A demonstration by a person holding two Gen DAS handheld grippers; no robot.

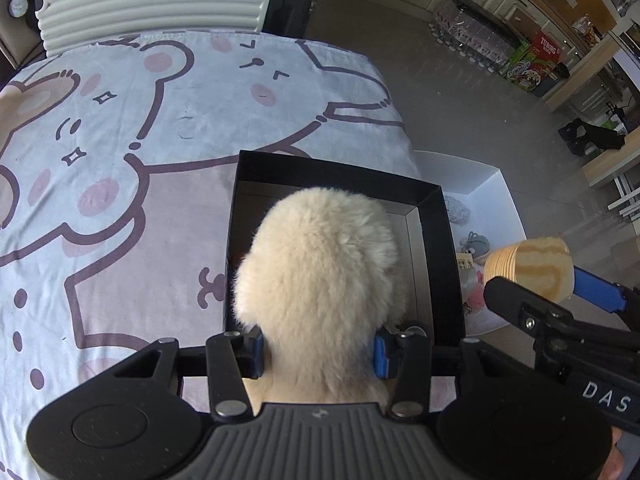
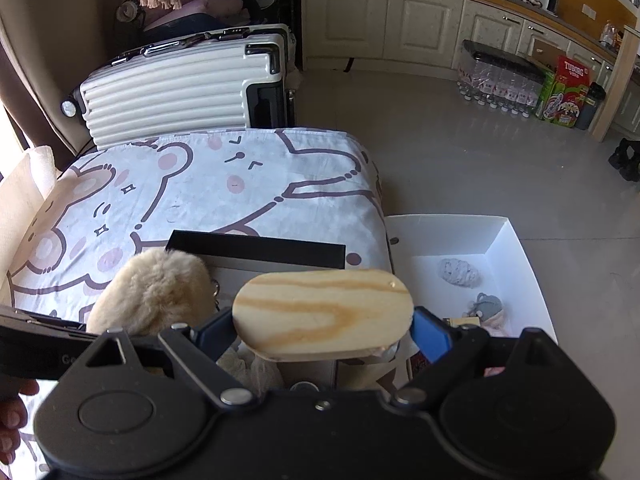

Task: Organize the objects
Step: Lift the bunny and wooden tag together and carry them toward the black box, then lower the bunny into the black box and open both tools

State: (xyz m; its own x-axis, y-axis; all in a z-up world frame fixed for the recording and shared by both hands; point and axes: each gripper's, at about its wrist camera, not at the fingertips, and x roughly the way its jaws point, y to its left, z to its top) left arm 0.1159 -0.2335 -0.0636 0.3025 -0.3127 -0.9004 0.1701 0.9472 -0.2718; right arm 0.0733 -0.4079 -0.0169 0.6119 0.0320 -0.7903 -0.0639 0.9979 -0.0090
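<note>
The left tongs [image 1: 318, 354] are clamped on a cream plush toy [image 1: 320, 264], which hangs just ahead of them over the open black box [image 1: 434, 216] on the bed [image 1: 120, 140]. The right tongs [image 2: 322, 330] are clamped on an oval wooden block [image 2: 320, 312], with the white tray [image 2: 516, 240] of small toys beyond and to their right (on the floor, it seems). To do this step well, lower the plush until it rests inside the box walls before letting go. Keep the block clear of the plush, since the two sit close together.
</note>
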